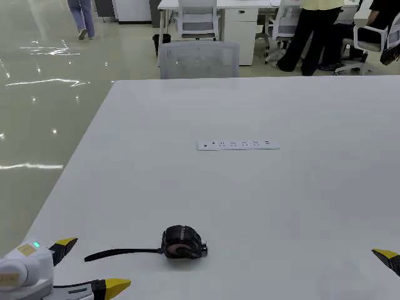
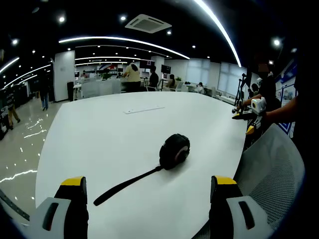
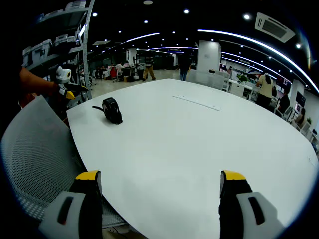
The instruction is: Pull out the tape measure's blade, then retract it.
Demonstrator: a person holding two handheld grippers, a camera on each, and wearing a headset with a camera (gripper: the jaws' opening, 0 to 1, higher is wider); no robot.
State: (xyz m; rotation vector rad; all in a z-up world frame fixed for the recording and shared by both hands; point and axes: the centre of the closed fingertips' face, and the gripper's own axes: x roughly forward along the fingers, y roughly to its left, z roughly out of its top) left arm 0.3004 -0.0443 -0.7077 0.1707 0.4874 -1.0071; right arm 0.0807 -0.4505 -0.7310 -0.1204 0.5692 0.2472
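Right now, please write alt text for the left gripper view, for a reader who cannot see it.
A black tape measure lies on a white table, its black strap trailing toward the open left gripper, whose yellow-tipped jaws stand wide apart, touching nothing.

The broad white tabletop (image 1: 281, 206) gives open room all round the small black tape measure (image 1: 182, 242); only its black strap (image 1: 122, 253) lies toward the left tongs (image 1: 92, 264). A flat white socket strip (image 1: 238, 145) sits mid-tabletop, well beyond.
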